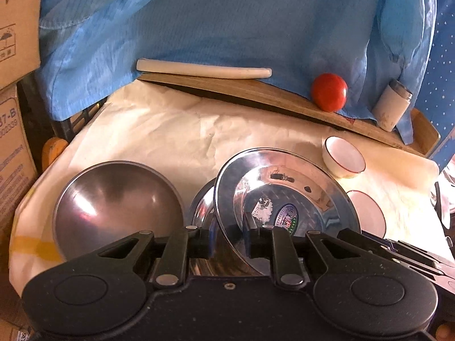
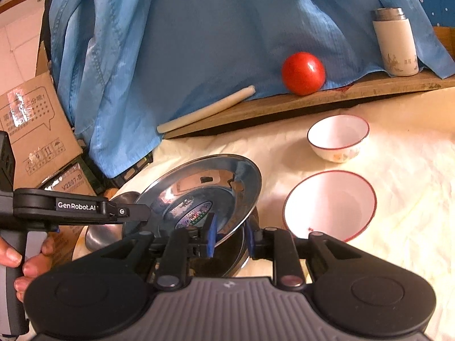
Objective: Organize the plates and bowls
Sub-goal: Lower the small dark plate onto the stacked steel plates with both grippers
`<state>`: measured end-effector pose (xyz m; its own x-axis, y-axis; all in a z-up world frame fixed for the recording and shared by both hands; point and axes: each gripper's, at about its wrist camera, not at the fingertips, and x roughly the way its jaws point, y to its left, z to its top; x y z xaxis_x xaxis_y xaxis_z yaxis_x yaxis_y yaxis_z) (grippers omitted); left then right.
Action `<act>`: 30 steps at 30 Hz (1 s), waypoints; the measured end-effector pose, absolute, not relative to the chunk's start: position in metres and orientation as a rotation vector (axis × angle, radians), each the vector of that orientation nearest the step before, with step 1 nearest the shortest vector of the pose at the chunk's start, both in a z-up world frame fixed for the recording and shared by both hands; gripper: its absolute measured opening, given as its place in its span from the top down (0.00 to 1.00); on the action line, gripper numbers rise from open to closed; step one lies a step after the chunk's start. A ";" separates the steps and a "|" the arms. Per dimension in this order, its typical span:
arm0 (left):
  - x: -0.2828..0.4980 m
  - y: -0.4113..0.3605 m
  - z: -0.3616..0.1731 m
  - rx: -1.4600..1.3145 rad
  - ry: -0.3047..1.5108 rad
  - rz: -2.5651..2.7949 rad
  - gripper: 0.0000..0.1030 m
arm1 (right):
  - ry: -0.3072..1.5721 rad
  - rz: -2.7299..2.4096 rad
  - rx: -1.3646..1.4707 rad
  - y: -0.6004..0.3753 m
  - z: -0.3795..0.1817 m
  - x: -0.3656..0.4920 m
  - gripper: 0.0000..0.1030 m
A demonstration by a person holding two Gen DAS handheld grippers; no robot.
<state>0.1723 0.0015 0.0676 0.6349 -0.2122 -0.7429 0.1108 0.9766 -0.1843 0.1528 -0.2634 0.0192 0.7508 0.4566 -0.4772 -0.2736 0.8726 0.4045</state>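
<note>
Draped across the back, a wide blue cloth [image 1: 227, 28], hanging over stacked cardboard boxes [image 1: 14, 28] at the left. Below it, a cream-covered surface [image 1: 170, 130] with a long wooden board [image 2: 312, 102] along its far edge. On that board, a pale rod [image 1: 203, 68] lying flat, a red tomato [image 2: 303, 73] resting against the cloth, and a white flask [image 2: 396, 42] standing upright at the right end. On the surface at the left, a dull steel bowl [image 1: 118, 201], open side up. Beside it, tilted up on edge over a second metal dish [image 1: 202, 207], a shiny steel plate [image 1: 284, 196] with a round sticker at its centre. Left tongs [image 1: 230, 237] clamped on the plate's near rim, blue pads on either side of the thin metal. Right tongs [image 2: 229, 234] likewise astride the same plate's rim from the other side; whether those pads press or merely straddle, hard to tell. To the right of the plate, a large white bowl with a red rim [image 2: 330, 204], and farther back a small white bowl [image 2: 338, 136], well apart from each other. At the lower left of the right wrist view, a hand [image 2: 17, 258] wrapped round the left tool's grey handle.
</note>
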 end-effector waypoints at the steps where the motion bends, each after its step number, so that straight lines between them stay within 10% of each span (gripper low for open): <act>1: 0.171 0.002 0.067 -0.126 0.864 -0.185 0.80 | 0.601 0.407 0.320 -0.263 0.019 0.152 0.76; 30: 0.155 0.002 0.054 -0.108 0.887 -0.180 0.78 | 0.643 0.398 0.240 -0.249 0.010 0.144 0.72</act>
